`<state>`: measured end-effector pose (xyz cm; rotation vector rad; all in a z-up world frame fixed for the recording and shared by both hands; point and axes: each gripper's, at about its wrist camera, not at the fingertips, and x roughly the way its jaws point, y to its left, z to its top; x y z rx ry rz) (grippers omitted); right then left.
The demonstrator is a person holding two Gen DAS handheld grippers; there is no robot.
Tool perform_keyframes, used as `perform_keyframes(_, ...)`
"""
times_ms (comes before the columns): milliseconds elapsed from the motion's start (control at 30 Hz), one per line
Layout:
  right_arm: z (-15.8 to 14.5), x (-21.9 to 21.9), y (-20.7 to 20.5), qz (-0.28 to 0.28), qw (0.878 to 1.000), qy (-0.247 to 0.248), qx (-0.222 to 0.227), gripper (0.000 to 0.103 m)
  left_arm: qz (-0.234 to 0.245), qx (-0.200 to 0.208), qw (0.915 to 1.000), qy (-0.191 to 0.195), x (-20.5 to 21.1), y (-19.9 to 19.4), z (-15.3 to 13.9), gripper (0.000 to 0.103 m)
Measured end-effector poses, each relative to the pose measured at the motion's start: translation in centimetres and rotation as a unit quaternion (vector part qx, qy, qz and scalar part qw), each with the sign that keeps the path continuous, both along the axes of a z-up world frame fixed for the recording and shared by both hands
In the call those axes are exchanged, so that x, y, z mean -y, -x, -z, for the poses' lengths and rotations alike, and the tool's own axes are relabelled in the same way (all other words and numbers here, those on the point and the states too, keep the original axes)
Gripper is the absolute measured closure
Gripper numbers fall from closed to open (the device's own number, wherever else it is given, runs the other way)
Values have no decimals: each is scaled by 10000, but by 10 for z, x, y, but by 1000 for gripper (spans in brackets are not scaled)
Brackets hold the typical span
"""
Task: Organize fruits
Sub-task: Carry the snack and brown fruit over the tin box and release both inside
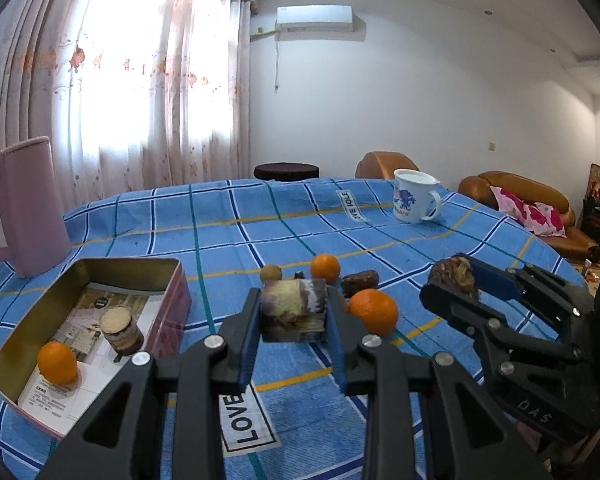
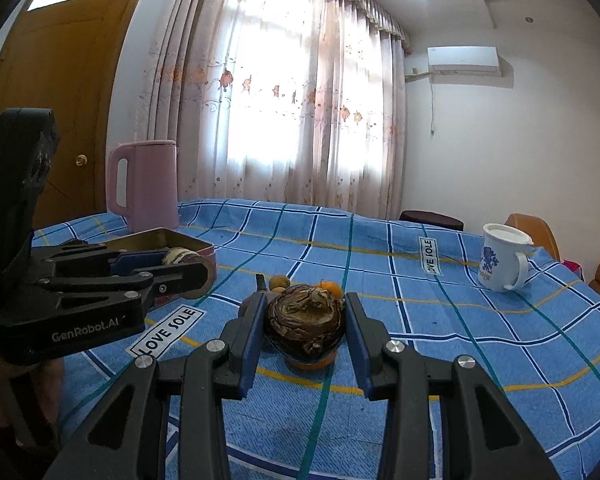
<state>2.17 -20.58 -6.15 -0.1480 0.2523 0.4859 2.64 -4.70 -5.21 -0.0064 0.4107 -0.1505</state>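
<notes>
at the left of the blue checked tablecloth (image 1: 260, 224), beside a pink kettle (image 1: 24, 204), an open tin box (image 1: 80, 320) holds one orange (image 1: 57, 362) and a short brownish cut stalk piece (image 1: 121, 330) on printed paper. just right of the tin, the left gripper (image 1: 294, 312) is clenched on a second cut stalk piece (image 1: 293, 307), raised above the cloth, with a small brown fruit (image 1: 269, 273), two loose oranges (image 1: 325, 267) (image 1: 373, 312) and a dark brown piece (image 1: 360, 282) lying close beyond and beside its fingers. farther right, the right gripper (image 2: 305, 330) grips a dark, wrinkled brown fruit (image 2: 305, 322) between its pads, held clear of the cloth and directly over an orange, with a white mug (image 2: 502, 258) standing well apart at the far right.
</notes>
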Motion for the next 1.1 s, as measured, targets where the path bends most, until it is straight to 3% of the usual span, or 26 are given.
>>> perform_keyframes(633,-30,-23,-5,-436,9990,-24,7,63,-425,190,9988,137,-38,15,-19,72)
perform_keyframes(1100,-42,-106,-23,-1302,9909,280,-201,63,-1272,34,9909,429,-125,10,-22,72)
